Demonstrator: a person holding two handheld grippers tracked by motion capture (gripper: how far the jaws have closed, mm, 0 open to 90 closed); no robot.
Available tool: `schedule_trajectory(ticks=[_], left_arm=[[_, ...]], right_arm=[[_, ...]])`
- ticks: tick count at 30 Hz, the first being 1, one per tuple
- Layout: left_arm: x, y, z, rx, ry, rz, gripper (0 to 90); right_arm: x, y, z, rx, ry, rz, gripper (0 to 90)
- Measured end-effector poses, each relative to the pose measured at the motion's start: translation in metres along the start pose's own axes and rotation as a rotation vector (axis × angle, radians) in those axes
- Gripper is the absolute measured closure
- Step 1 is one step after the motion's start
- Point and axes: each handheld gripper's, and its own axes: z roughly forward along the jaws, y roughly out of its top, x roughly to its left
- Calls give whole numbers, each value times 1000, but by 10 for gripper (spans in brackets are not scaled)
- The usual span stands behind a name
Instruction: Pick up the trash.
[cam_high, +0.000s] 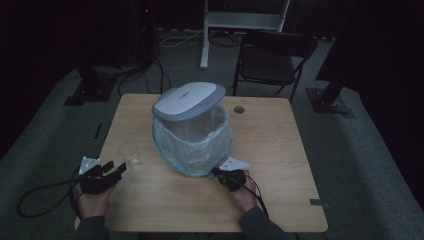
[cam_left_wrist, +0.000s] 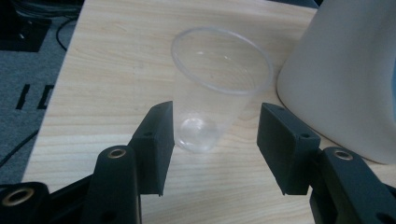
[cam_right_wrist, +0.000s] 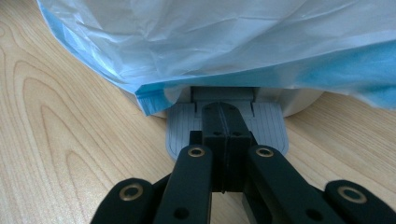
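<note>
High view: left gripper (cam_high: 116, 168) sits lower left of the frame, jaws spread, aimed at a clear cup (cam_high: 129, 152) just up and right of it. Left gripper view: cup (cam_left_wrist: 215, 88) stands upright at centre frame, its base level with the jaw tips and between them, pads clear of its wall on both sides. White bin (cam_left_wrist: 345, 74) takes the right side of that frame, just beside the cup, a narrow strip of table between them.

Right gripper (cam_high: 220, 173) is at lower centre of the high view, against the bin's near side. Right gripper view: jaws pressed together, nothing pinched, tips resting on the grey ribbed pedal (cam_right_wrist: 227, 128) at the bin's foot. Blue-edged bag (cam_right_wrist: 219, 42) hangs over the top of the frame, hem just above the pedal.

Bin (cam_high: 192, 131) is mid-table, lid (cam_high: 187, 100) tilted up. Small mark on the lid, too blurred to read.

Table (cam_high: 280, 170) has open wood to the right of the bin and along the bottom edge. Cup is close to the left edge. Chair (cam_high: 272, 62) stands past the top edge.
</note>
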Motion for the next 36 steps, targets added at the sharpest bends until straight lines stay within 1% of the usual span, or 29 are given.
schedule_trajectory(ticks=[4,5,6,7,8,9,11,13,15,19,21,26,30,34,36], left_arm=[[3,6,0,-22,8,-15,467],[3,6,0,-22,8,-15,467],[4,11,1,-24,9,-11,468],[4,11,1,-24,9,-11,467],[4,17,3,-26,14,-4,467],[4,17,3,-26,14,-4,467],[6,23,6,-32,23,-5,467],[7,27,9,-31,28,-7,467],[7,30,13,-25,32,0,467],[7,33,19,-5,40,6,483],[7,32,22,7,42,8,498],[9,27,22,28,43,-5,536],[13,21,17,32,35,-30,577],[15,12,10,24,25,-58,616],[16,7,7,27,20,-64,633]], right_arm=[[0,0,0,0,1,0,900],[0,0,0,0,1,0,900],[0,0,0,-1,-1,-1,900],[0,0,0,-1,-1,-1,900],[0,0,0,-1,-1,-1,900],[0,0,0,-1,-1,-1,900],[0,0,0,-2,-1,0,900],[0,0,0,-1,1,3,900],[0,0,0,-2,3,5,900],[0,0,0,-2,4,4,900],[0,0,0,-3,3,3,900],[0,0,0,-1,-2,-1,900],[0,0,0,-2,-1,0,900],[0,0,0,-2,0,1,900],[0,0,0,-3,-1,0,900]])
